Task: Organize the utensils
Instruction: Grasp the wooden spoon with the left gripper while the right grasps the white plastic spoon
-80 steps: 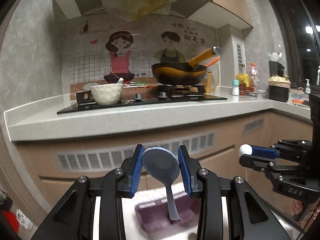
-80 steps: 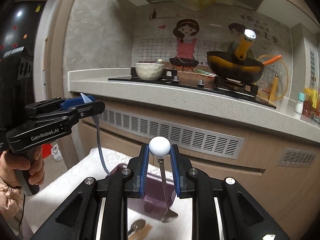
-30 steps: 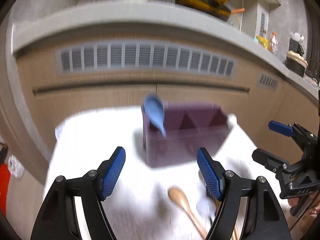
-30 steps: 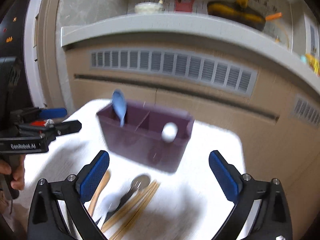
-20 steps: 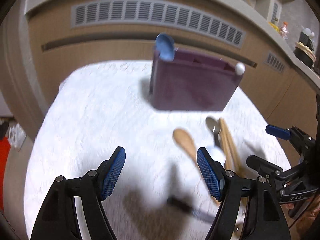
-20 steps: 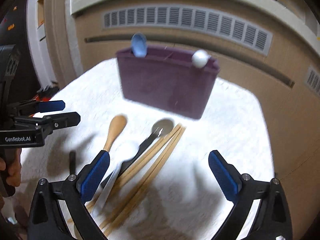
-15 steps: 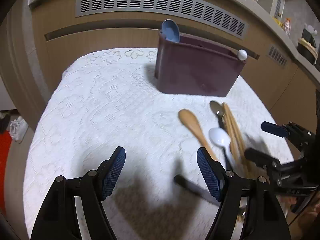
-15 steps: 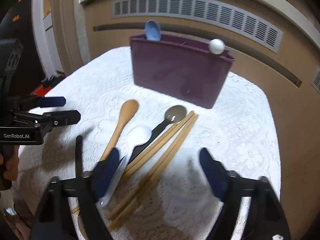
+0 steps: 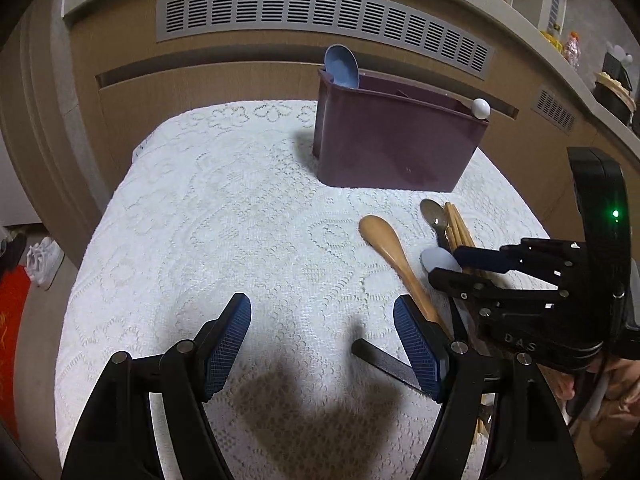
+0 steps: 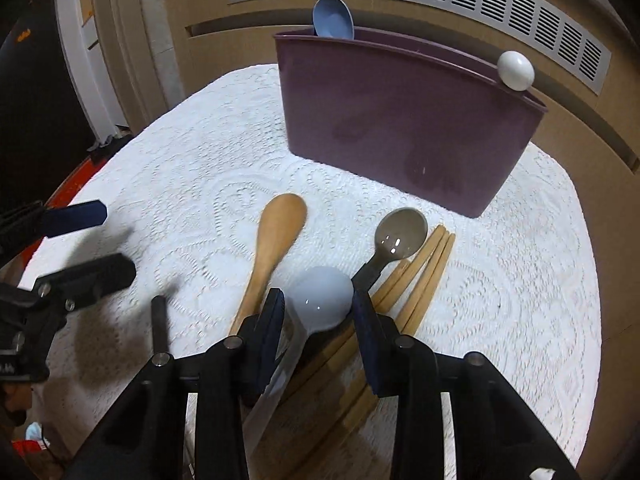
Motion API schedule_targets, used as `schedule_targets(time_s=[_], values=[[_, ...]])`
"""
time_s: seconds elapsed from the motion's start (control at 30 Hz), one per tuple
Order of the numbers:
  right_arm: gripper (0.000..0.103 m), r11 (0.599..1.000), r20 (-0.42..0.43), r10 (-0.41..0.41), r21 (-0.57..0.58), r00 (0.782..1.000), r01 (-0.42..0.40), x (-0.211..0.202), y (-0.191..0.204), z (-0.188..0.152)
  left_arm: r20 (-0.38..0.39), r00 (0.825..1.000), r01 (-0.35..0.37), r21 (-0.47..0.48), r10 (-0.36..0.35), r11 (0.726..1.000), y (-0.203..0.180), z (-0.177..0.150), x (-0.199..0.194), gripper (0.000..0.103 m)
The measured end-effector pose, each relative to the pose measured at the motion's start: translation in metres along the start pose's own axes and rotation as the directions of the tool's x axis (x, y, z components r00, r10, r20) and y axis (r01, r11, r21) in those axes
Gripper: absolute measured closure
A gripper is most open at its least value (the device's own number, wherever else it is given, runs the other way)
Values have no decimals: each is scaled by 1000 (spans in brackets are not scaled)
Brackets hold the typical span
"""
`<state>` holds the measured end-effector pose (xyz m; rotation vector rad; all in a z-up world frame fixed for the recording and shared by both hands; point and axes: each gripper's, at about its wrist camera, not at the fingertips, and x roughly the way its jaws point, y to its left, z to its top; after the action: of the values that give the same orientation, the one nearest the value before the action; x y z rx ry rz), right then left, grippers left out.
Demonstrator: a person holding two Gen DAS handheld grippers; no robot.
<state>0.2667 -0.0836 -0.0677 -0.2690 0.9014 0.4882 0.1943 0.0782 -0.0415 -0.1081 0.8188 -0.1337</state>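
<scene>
- Purple plastic utensil caddy (image 9: 396, 148) is standing at the cloth's far edge, a blue spoon (image 9: 341, 66) upright inside; the left gripper (image 9: 322, 344) is hovering with jaws spread, empty, near a black handle (image 9: 382, 360).
- Pale white plastic spoon (image 10: 320, 298) is lying among the loose utensils; the right gripper (image 10: 319, 314) is closing around its bowl, seemingly to lift it toward the caddy.

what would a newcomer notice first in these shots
Probably the right gripper, its fingers closing around the bowl of a pale spoon lying among a wooden spoon, a grey spoon and chopsticks on the lace tablecloth. Behind stands a purple caddy with a blue spoon poking out.
</scene>
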Motion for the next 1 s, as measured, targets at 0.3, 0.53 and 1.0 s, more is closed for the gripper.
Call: schedule_targets(time_s=[0.3, 0.53, 1.0], values=[[71, 1000, 19, 0, -12, 1000, 1, -2, -8, -4, -48, 999, -20, 4, 20, 1000, -17, 14, 21, 26], [71, 997, 74, -22, 73, 997, 16, -30, -47, -19, -50, 999, 16, 80, -12, 997, -43, 32, 36, 27], [71, 984, 114, -50, 173, 992, 30, -46, -93, -54, -141, 987, -64, 105, 78, 992, -66, 56, 95, 50]])
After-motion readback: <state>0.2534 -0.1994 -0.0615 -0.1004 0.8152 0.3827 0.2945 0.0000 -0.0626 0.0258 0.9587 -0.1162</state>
